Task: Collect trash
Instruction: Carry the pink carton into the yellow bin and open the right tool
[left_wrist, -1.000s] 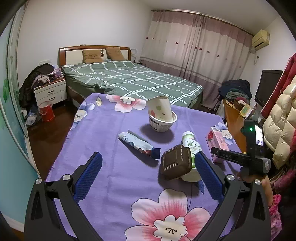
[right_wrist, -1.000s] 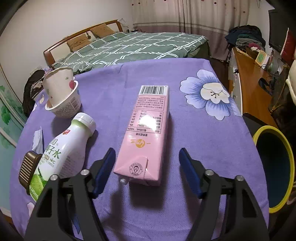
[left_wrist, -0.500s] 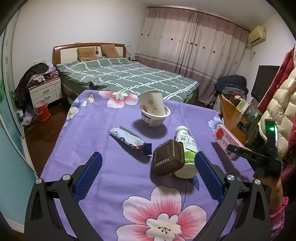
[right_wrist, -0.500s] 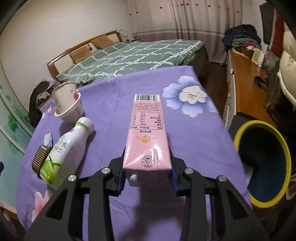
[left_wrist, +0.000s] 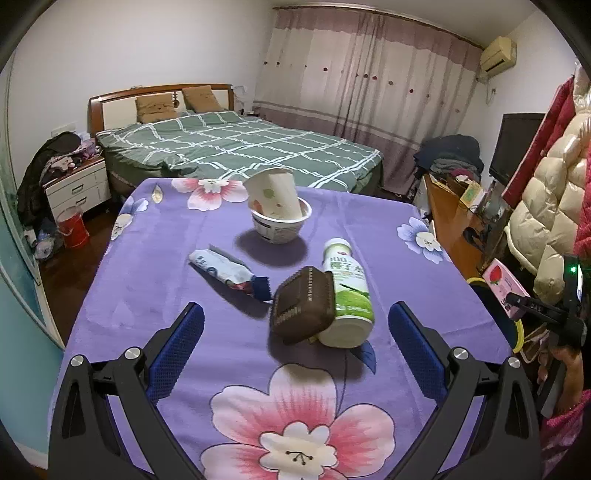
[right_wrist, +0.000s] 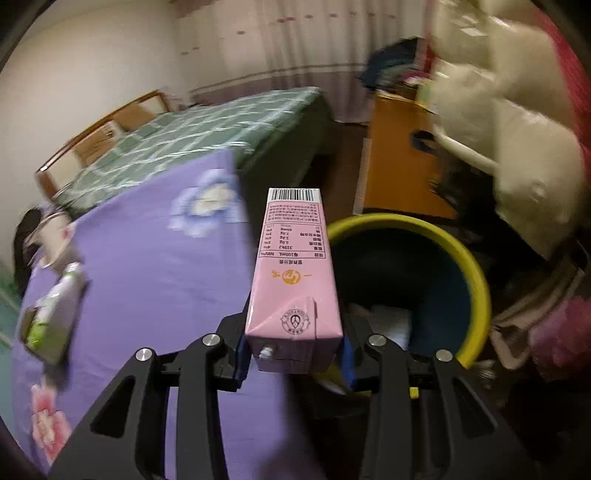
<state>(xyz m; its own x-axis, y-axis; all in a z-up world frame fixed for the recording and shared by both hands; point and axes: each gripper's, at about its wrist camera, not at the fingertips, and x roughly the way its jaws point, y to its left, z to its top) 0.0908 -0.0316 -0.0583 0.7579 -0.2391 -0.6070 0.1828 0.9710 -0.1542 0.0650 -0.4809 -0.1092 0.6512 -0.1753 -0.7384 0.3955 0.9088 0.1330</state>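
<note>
The right hand-held gripper, whose jaws stood open around the pink drink carton on the table a second ago, now clamps it and has carried it off the table edge to the yellow-rimmed bin, so release is probably next. The left hand-held gripper hangs wide and empty before the brown tray and bottle. Carton: barcode, nutrition panel, "100mL"; bottle: "100".

Left gripper: black angular frame, blue textured finger pads, silver screws at the joints. Right gripper: same black frame, blue pads, silver screws; green indicator light. Pink knit sleeve at the wrist.
</note>
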